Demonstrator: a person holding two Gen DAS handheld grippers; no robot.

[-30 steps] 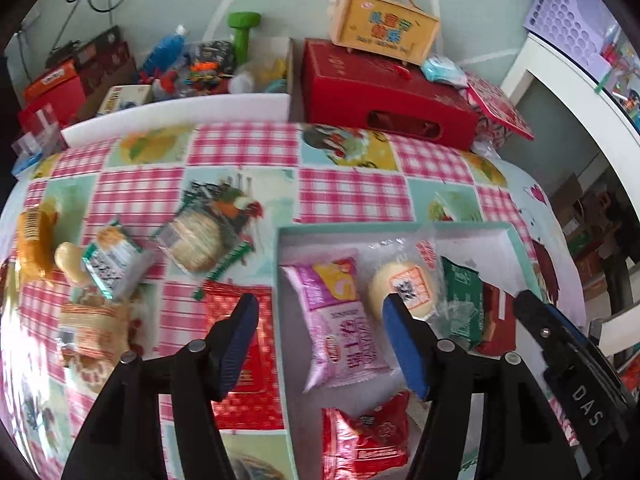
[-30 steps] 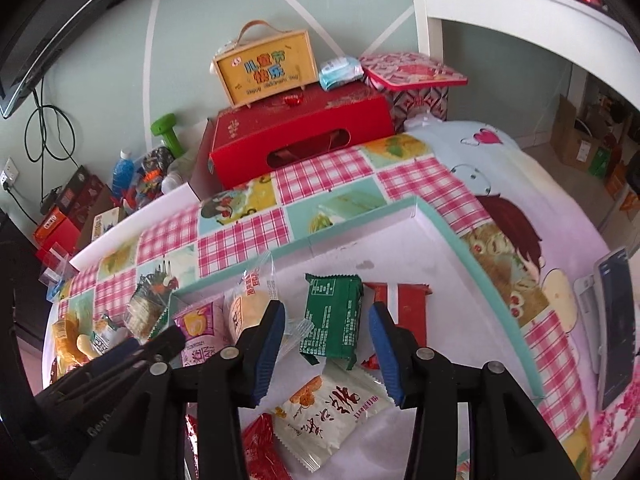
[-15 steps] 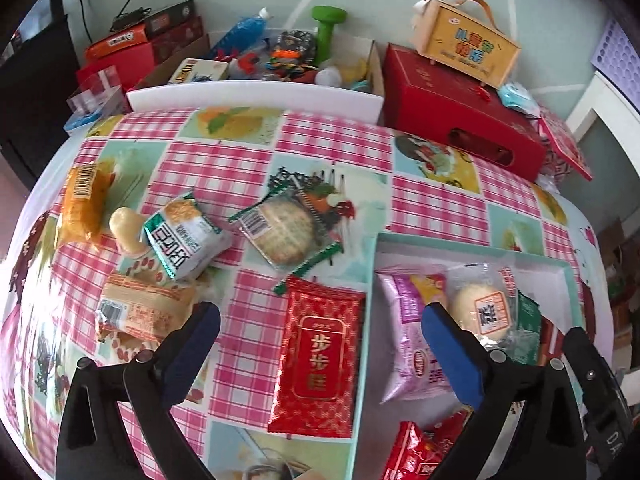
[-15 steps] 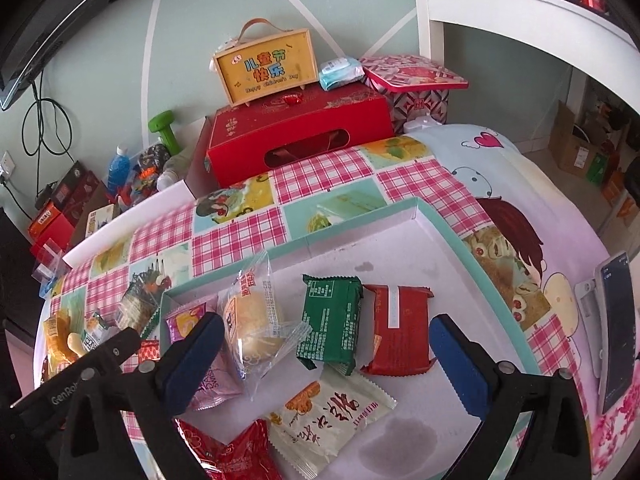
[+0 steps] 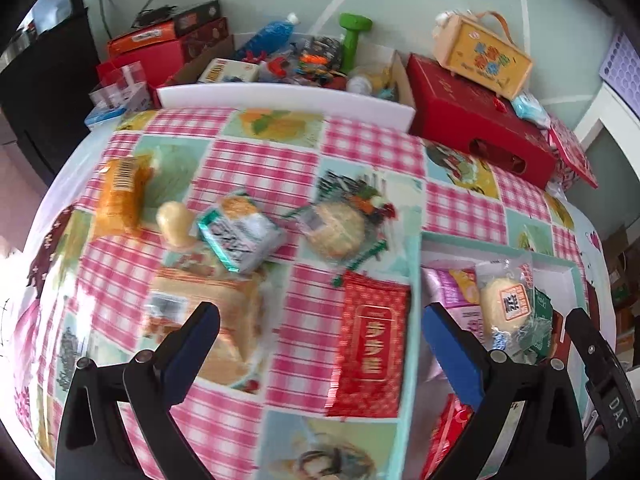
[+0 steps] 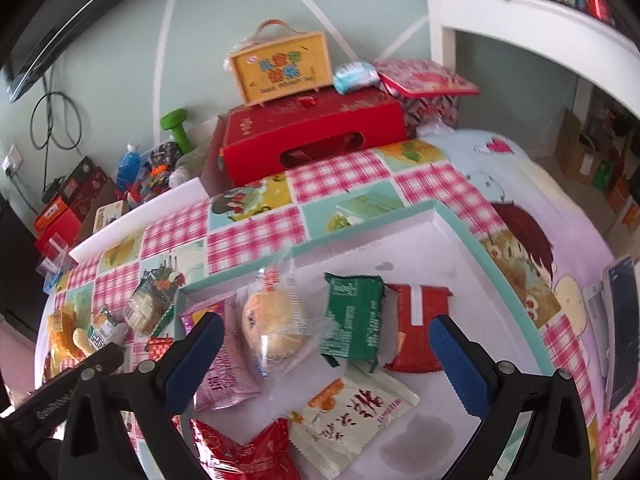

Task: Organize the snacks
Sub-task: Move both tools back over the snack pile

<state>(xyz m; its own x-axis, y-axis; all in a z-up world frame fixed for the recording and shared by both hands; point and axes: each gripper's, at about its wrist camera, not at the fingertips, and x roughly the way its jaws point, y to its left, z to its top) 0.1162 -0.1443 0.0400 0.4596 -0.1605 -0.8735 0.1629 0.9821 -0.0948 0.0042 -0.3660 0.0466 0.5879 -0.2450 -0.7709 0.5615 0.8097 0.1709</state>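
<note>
A teal-rimmed white tray (image 6: 448, 216) on the checked tablecloth holds several snacks: a clear-wrapped bun (image 6: 276, 324), a green packet (image 6: 352, 320), a red packet (image 6: 418, 334), a pink packet (image 6: 224, 376) and a white packet (image 6: 348, 412). My right gripper (image 6: 326, 360) is open and empty above them. My left gripper (image 5: 320, 352) is open and empty above the cloth left of the tray (image 5: 412, 320). Between its fingers lies a red foil packet (image 5: 370, 344). Further left lie a bread pack (image 5: 208, 320), a teal-edged pack (image 5: 240, 236), a round cracker pack (image 5: 336, 228) and an orange pack (image 5: 120, 192).
A red gift box (image 6: 312, 140) with a yellow handled box (image 6: 282, 66) on top stands at the table's far edge. A white foam board (image 5: 280, 96) and a carton of clutter with a green dumbbell (image 5: 352, 36) lie behind. A phone (image 6: 622, 332) rests at the right.
Both grippers have opened wide from nearly closed. My left gripper swung left, away from the tray and over the loose snacks on the cloth. The right gripper stayed over the tray.
</note>
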